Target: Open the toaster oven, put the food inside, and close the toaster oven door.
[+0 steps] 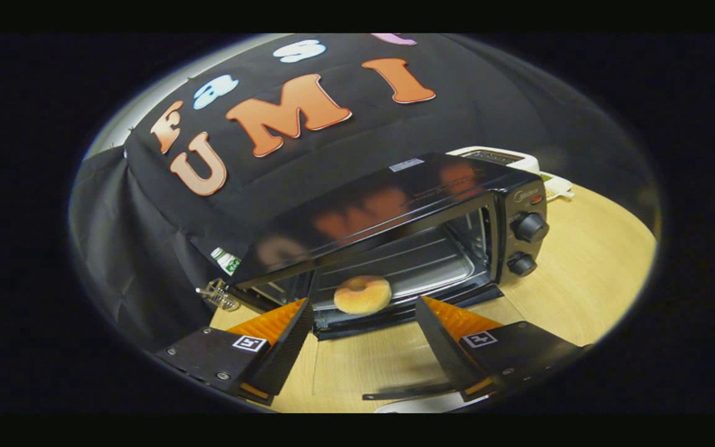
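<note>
I see the wooden tabletop (587, 279) stretching ahead of me, with the toaster oven (395, 211) standing on it toward the far edge, close against the black cloth wall. Its door (395, 316) is folded down flat toward me, so the chamber is open, and two knobs (528, 245) sit one above the other on the panel at its right end. Beyond the oven's right end, near the tabletop's far right corner, I can make out a pale appliance (500, 158), though not what kind. The food, a round donut (362, 294), lies at the front lip of the open chamber, just above the lowered door. My gripper (360, 310) has its fingers spread wide apart and grips nothing; the donut sits just ahead of them, in line with the gap between the tips.
</note>
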Demonstrator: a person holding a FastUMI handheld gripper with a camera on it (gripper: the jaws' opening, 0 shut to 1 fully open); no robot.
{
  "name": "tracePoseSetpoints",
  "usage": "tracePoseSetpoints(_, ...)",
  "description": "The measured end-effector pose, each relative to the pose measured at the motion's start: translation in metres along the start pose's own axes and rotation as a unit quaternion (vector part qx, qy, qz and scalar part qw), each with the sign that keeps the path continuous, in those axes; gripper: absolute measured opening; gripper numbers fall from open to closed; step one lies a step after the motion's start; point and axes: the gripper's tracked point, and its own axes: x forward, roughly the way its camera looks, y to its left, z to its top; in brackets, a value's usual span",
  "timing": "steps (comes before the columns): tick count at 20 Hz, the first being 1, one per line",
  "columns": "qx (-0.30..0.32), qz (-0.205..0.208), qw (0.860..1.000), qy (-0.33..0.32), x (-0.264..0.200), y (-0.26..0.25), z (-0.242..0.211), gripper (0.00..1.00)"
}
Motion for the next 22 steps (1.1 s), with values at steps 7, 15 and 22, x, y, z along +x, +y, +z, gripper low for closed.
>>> tracePoseSetpoints(7,-0.118,-0.031,0.992,0.014,-0.05,-0.008,-0.032,0.98)
tracePoseSetpoints(15,-0.174,-0.05,0.981,0.067,-0.071,-0.015,-0.092,0.98)
tracePoseSetpoints(22,-0.207,-0.093,0.966,0.122,-0.078,-0.039,-0.138,0.99)
